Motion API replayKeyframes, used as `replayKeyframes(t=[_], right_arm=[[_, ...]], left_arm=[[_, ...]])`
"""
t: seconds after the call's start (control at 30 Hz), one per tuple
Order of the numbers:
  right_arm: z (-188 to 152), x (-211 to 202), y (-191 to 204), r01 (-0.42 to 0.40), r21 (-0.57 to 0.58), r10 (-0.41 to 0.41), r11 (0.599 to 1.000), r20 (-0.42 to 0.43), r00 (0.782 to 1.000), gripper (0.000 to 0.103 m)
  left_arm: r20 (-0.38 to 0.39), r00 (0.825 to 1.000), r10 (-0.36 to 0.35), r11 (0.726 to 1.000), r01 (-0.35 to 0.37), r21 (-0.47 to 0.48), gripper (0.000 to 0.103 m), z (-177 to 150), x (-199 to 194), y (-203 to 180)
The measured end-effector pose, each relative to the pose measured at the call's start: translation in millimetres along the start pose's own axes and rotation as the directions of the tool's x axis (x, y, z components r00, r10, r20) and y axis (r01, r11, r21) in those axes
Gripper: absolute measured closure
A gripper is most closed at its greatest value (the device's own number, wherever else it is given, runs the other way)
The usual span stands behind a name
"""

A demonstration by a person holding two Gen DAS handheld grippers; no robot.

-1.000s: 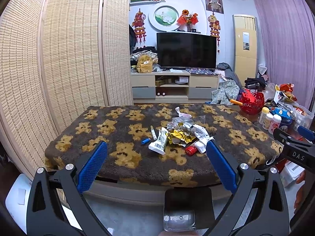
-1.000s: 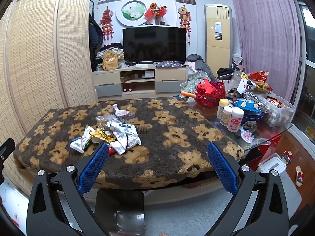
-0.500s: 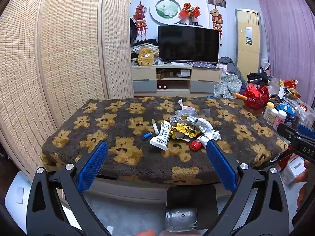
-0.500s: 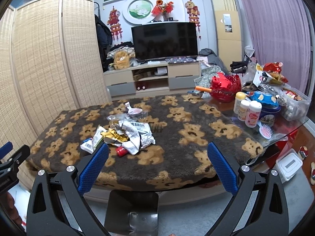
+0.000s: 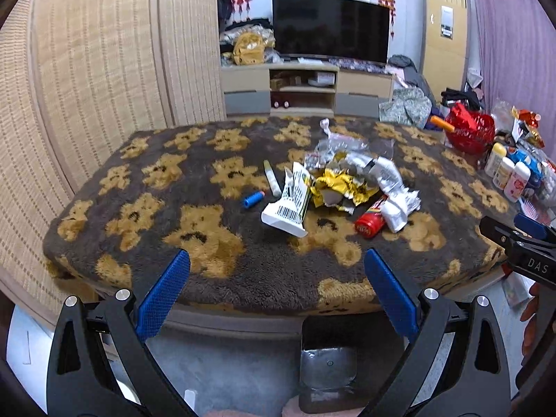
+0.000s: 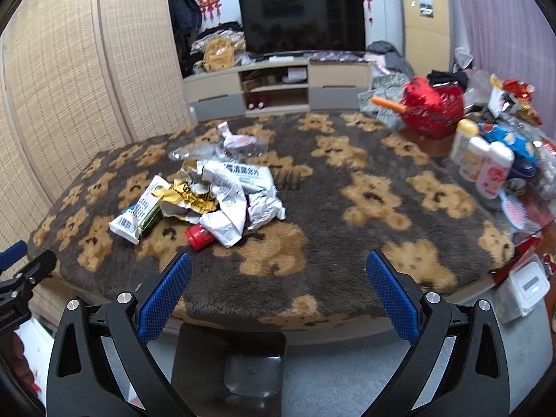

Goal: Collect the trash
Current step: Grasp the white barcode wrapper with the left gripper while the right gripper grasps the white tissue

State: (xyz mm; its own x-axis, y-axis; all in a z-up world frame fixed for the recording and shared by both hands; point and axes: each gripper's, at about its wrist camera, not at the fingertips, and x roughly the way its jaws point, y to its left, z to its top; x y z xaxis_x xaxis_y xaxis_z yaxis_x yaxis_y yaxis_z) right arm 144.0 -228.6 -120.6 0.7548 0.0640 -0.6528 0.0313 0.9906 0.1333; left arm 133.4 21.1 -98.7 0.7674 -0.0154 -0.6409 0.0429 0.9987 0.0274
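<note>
The left gripper (image 5: 276, 279) and the right gripper (image 6: 278, 283) both stand spread wide with nothing between their blue pads, each poised over the near edge of the table (image 5: 243, 271) and touching nothing. Compared with 1 second ago, both have come closer and tipped downward, so the trash pile (image 5: 347, 182) now sits larger and more central in the left view; the approach seems underway, with no piece collected yet.

The pile lies mid-table on the bear-print cover: a white barcoded packet (image 5: 288, 205), crumpled gold foil (image 5: 338, 187), silvery white wrappers (image 5: 389, 180) and a red cap (image 5: 370, 224) (partly tucked under a wrapper). Just to the left of the pile lie a small blue tube (image 5: 253, 198) and a pale stick (image 5: 271, 182), apart from each other. In the right view the pile (image 6: 215, 194) sits left of that gripper's centre line, so the left gripper looks better placed for the first pick. No bin shows in either view.
</note>
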Motion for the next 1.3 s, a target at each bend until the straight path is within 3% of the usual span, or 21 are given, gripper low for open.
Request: replayKeyframes(t=[0.17,0.3,0.43,0.6,0.7,0.77,0.83,0.93,1.3], right_arm=[[12,39,6,-0.052,0.012,0.052,0.999,-0.01,0.999,0.005],[27,69,17,-0.072,-0.024,0.071,0.997,-0.03,0.997,0.02],[39,104,28,-0.109,-0.049,0.105,0.993,-0.078,0.991,0.036],[46,134,36,-0.121,-0.061,0.114,0.991,-0.102,0.988,0.039],[46,146,37,-0.12,-0.066,0.112,0.991,-0.117,0.987,0.042],[46,152,39,-0.127,-0.075,0.116,0.989,-0.126,0.985,0.048],[47,157,40,-0.125,-0.088,0.112,0.988,-0.135,0.985,0.059],[47,158,44,-0.124,-0.104,0.11,0.987,-0.131,0.985,0.073],[53,128,44,-0.135,-0.109,0.128,0.985,-0.065,0.99,0.081]], left_arm=[[-0.056,0.998,-0.036,0.999,0.035,-0.016,0.008,10,49,8],[-0.082,0.995,-0.057,0.998,0.056,-0.016,0.009,18,80,10],[-0.108,0.991,-0.084,0.996,0.085,0.005,0.018,28,107,8],[-0.141,0.985,-0.097,0.994,0.104,0.045,0.025,37,138,1],[-0.169,0.98,-0.103,0.992,0.114,0.056,0.034,38,155,-3],[-0.198,0.975,-0.104,0.991,0.118,0.059,0.049,36,167,-3],[-0.222,0.968,-0.117,0.99,0.132,0.055,0.056,33,176,-3],[-0.233,0.96,-0.152,0.984,0.169,0.052,0.068,30,178,-6],[-0.19,0.97,-0.154,0.985,0.167,0.051,0.075,28,153,-5]])
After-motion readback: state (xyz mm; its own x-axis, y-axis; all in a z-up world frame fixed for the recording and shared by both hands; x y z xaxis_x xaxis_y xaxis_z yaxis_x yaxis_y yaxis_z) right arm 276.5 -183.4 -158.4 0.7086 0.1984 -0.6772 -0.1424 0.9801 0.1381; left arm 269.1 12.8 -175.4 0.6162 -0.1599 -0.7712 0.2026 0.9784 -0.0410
